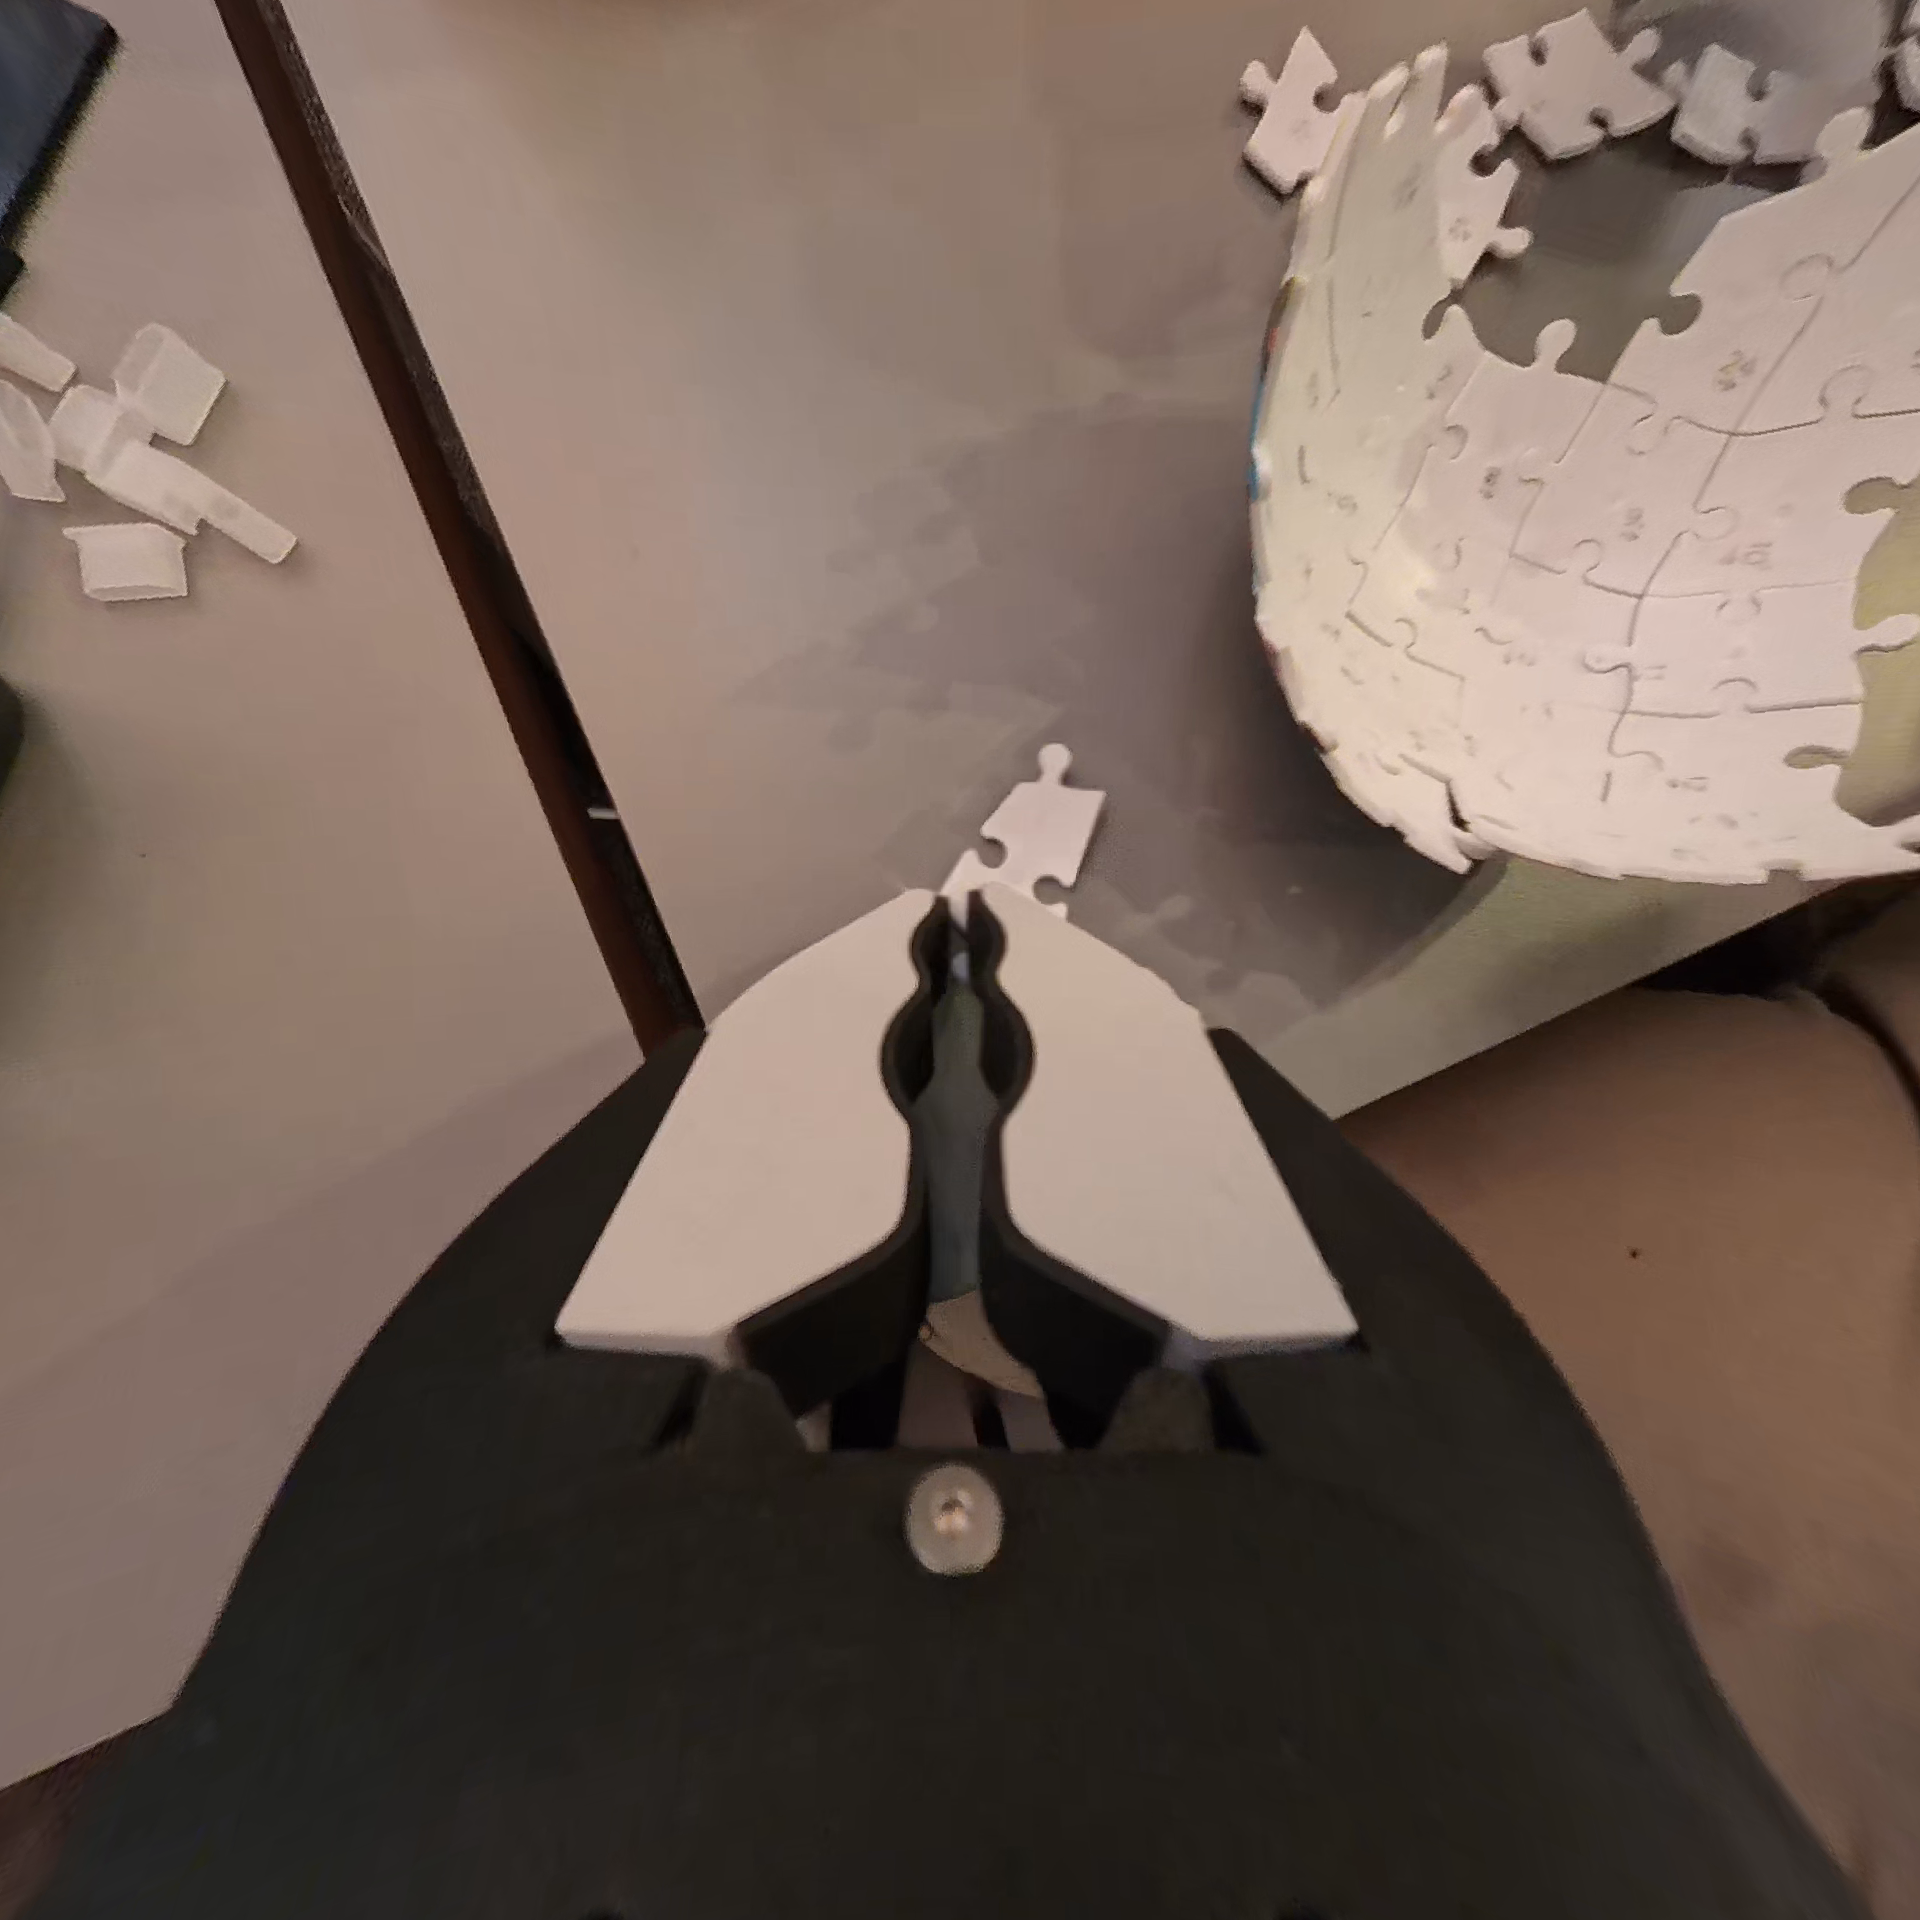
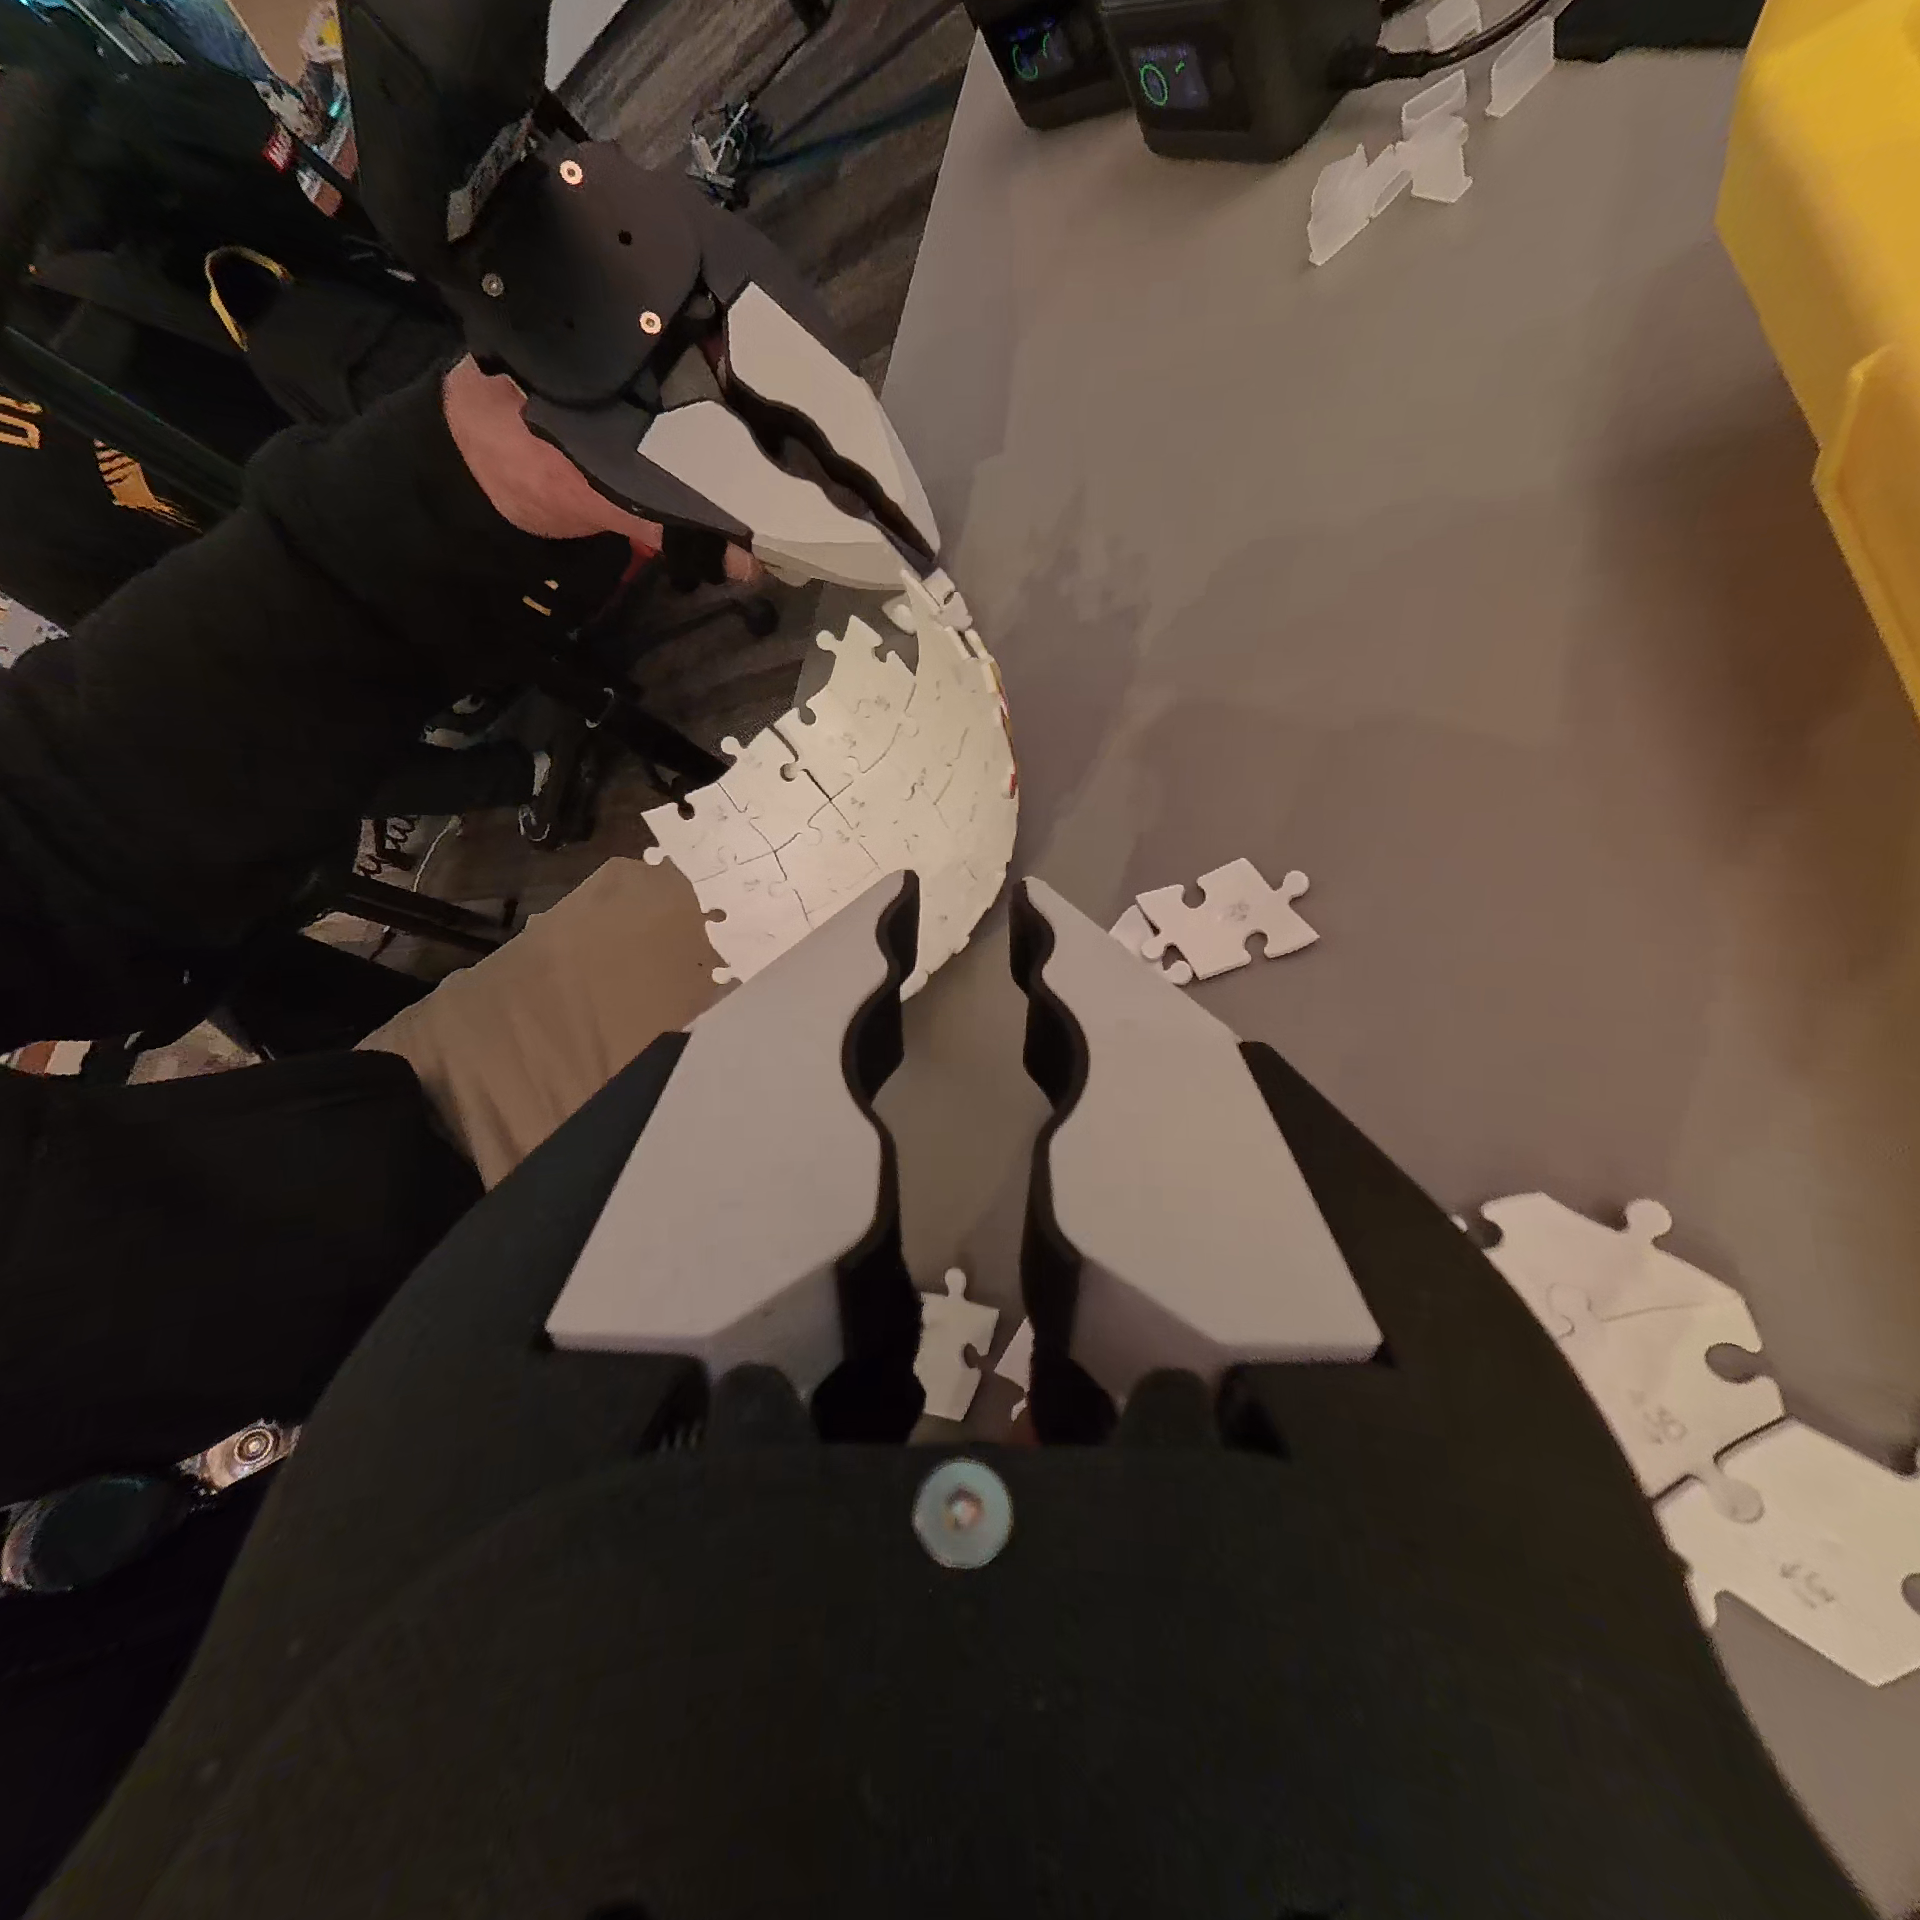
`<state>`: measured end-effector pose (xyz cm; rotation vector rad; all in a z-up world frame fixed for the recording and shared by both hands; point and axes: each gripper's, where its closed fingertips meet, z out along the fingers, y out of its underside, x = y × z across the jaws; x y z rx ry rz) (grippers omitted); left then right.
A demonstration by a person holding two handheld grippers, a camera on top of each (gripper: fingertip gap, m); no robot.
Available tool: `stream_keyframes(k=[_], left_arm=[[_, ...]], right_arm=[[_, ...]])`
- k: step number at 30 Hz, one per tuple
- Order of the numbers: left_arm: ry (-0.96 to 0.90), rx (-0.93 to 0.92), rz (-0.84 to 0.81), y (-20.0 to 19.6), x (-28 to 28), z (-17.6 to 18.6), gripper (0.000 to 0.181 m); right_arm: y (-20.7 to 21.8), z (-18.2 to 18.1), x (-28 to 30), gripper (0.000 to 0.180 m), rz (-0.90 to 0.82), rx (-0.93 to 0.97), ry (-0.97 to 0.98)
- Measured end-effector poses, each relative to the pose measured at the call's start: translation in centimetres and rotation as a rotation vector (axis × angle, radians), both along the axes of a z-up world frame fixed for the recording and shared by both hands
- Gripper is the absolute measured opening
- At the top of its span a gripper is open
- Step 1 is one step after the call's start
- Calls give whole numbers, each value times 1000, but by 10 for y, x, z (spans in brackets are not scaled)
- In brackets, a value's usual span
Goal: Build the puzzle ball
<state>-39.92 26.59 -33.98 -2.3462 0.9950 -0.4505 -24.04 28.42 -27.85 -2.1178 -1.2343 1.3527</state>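
Observation:
The part-built white puzzle ball (image 1: 1558,540) lies as an open curved shell on the grey table (image 1: 831,364), at the right of the left wrist view. My left gripper (image 1: 961,914) is shut on a white puzzle piece (image 1: 1039,821) that sticks out past its tips, left of the shell. In the right wrist view the left gripper (image 2: 920,556) holds the piece at the shell's far end (image 2: 883,769). My right gripper (image 2: 964,899) is open and empty, with its tips at the shell's near edge.
Loose pieces (image 2: 1231,920) lie right of the shell, and a joined strip (image 2: 1683,1444) lies at the lower right. A yellow bin (image 2: 1829,312) stands at the right, with black devices (image 2: 1143,73) and clear plastic bits (image 2: 1392,177) at the back. The table edge runs beside the shell.

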Motion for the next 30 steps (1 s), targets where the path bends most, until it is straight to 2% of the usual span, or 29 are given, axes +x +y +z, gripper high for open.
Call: stream_keyframes(k=[1,4,7,9,11,22,27,28,30], left_arm=[[-13,12,-1,1,0,3,10],[20,40,-51,-1,-1,7,30],[69,-6,-85,-7,3,-3,46],[46,-2,-86,-7,9,-3,41],[60,4,-65,-4,9,-4,28],[73,65,-36,-1,9,-2,22],[52,196,7,15,8,26,20],[45,230,9,17,10,36,0],[61,314,9,22,14,58,0]], right_arm=[[0,1,1,15,-2,2,5],[-1,4,3,15,-6,1,17],[-3,2,6,15,-9,-5,23],[-3,2,6,15,-15,-8,28],[-4,2,7,15,-20,-10,35],[0,16,8,15,-28,26,56],[8,41,-8,17,-5,98,84],[9,46,-15,18,12,117,80],[10,57,-31,19,51,160,67]])
